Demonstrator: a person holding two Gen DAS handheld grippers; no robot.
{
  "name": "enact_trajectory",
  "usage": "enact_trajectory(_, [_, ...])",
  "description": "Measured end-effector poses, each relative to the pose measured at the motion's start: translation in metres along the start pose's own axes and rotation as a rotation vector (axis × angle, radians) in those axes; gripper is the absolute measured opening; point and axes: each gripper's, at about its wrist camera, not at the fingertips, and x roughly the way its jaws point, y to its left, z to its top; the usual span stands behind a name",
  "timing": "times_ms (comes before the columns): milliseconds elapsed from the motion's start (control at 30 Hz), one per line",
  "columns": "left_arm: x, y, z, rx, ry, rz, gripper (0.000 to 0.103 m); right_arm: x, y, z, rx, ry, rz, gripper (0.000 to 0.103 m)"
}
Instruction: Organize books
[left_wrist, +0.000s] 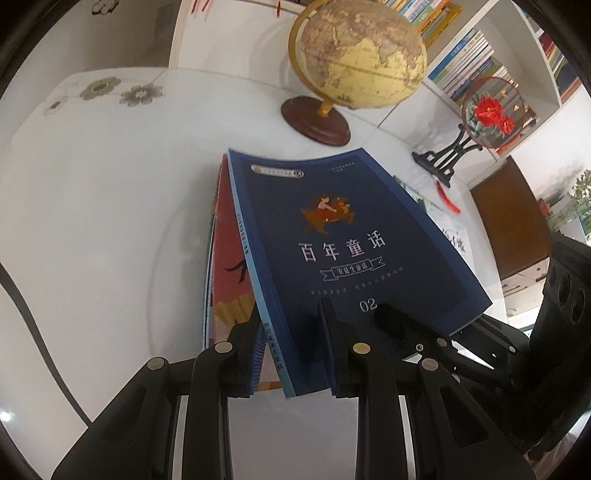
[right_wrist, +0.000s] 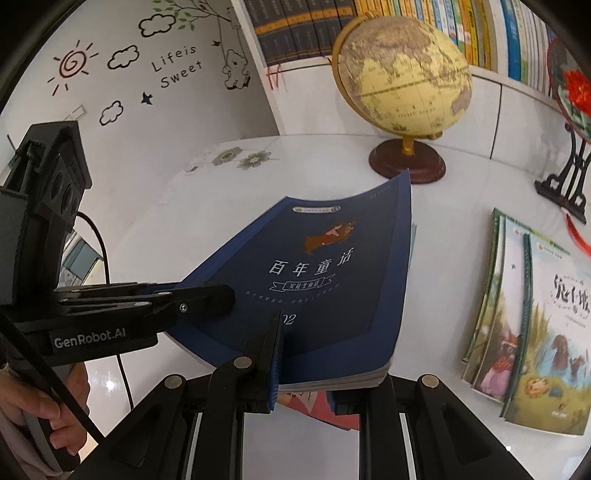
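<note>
We hold a small stack of books, the dark blue book (left_wrist: 332, 236) on top and a red-covered book (left_wrist: 229, 266) beneath, in the air above the white table (left_wrist: 110, 203), just in front of the globe (left_wrist: 362, 55). The left gripper (left_wrist: 291, 354) and right gripper (right_wrist: 303, 369) are both clamped on its near edge. Picture books (right_wrist: 535, 325) lie right of the globe.

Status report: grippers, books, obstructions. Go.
Left gripper and right gripper both shut on the blue book. Pink book underneath. Globe ahead.
</note>
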Motion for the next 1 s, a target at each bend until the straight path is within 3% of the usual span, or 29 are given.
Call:
enact_trajectory(367, [0.019, 0.021, -0.013, -0.069, 0.032, 0.034, 0.026, 0.03, -0.019, -0.013, 0.168, 0.114, 0.077, 0.02])
enact_trajectory(467, [0.021, 0.026, -0.014, -0.076, 0.046, 0.053, 0.026, 0.035, -0.017, -0.017, 0.181, 0.13, 0.089, 0.024])
enact_trajectory(533, [0.022, 0.029, -0.015, -0.072, 0.048, 0.102, 0.026, 0.04, -0.019, -0.02, 0.206, 0.157, 0.088, 0.038])
enact_trajectory(600, [0.02, 0.032, -0.017, -0.08, 0.047, 0.122, 0.026, 0.047, -0.022, -0.023, 0.249, 0.201, 0.109, 0.039])
enact_trajectory(667, [0.02, 0.036, -0.019, -0.091, 0.053, 0.157, 0.039, 0.044, -0.025, -0.024, 0.267, 0.19, 0.108, 0.045])
enact_trajectory(733, [0.021, 0.042, -0.022, -0.11, 0.053, 0.196, 0.043, 0.041, -0.027, -0.024, 0.282, 0.196, 0.108, 0.049])
enact_trajectory(800, [0.018, 0.046, -0.025, -0.125, 0.038, 0.205, 0.048, 0.038, -0.031, -0.027, 0.299, 0.206, 0.109, 0.05])
enact_trajectory(933, [0.016, 0.047, -0.036, -0.114, 0.01, 0.271, 0.074, 0.024, -0.039, -0.039, 0.326, 0.199, 0.084, 0.051])
enact_trajectory(1000, [0.014, 0.048, -0.046, -0.115, -0.03, 0.277, 0.079, 0.019, -0.043, -0.046, 0.332, 0.191, 0.069, 0.052])
